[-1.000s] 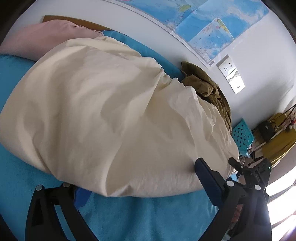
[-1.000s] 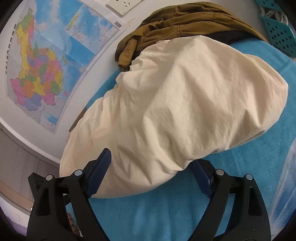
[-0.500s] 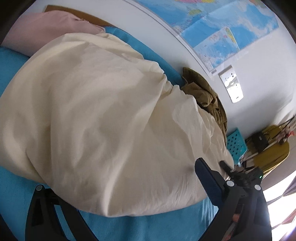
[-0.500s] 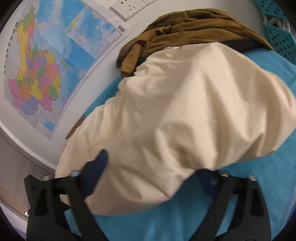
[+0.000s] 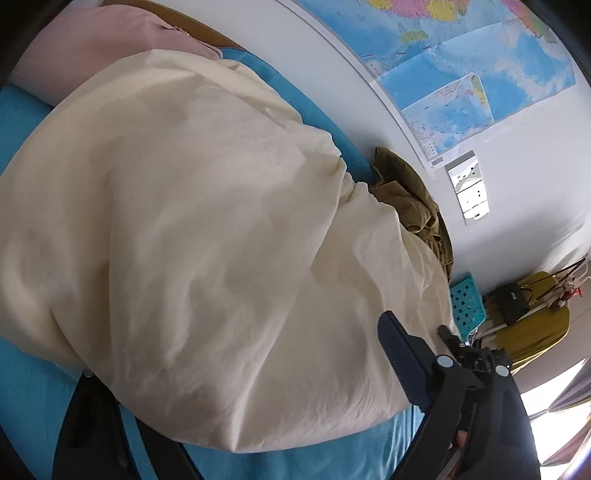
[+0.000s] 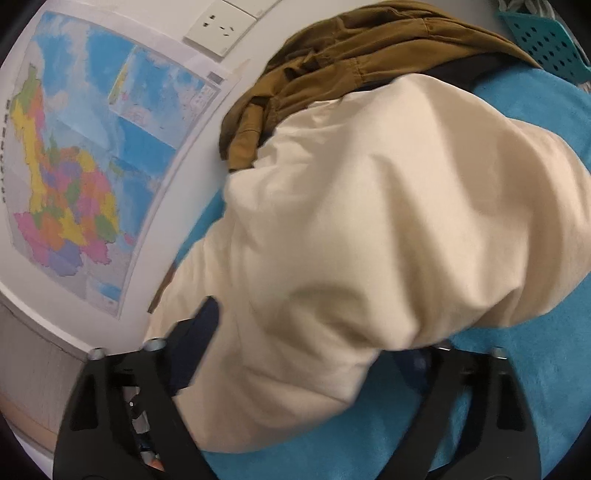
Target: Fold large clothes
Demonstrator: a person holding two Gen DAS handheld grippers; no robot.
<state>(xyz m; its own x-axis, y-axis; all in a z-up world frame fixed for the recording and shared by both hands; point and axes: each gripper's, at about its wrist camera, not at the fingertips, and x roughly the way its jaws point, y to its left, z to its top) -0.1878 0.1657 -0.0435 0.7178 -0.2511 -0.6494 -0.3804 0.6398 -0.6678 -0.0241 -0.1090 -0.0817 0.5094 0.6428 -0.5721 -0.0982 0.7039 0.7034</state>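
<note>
White wall (image 5: 528, 184) fills the back of both views, above a bed under a bright blue sheet (image 5: 332, 458).

In the left wrist view, a pink pillow (image 5: 96, 40) sits at the upper left, partly tucked behind the cream garment (image 5: 192, 229). That garment, a big rumpled mound, covers most of the frame from the left edge to right of centre and rests on the sheet. At its far side, centre right, a brown garment (image 5: 410, 195) lies bunched against the wall. Above it hang a world map (image 5: 472, 74) and a white wall socket (image 5: 469, 188). Further right, a teal perforated basket (image 5: 465, 306) stands at the bed's end (past it, a yellow chair-like shape with a dark bag). The left gripper (image 5: 236, 384) spans the bottom of the frame: its jaws are closing, the cream cloth's near edge bulges between them, and the left finger is buried under the fabric, so whether the pads already press on it cannot be told.

In the right wrist view, a coloured map (image 6: 70, 184) occupies the left, the socket (image 6: 221, 29) the top. The brown garment (image 6: 354, 55) lies at upper centre, the cream garment (image 6: 369, 240) below it, the basket (image 6: 546, 40) in the upper right corner. The right gripper (image 6: 314, 354) at the bottom is closing too, cloth between its jaws; actual contact is blurred.
</note>
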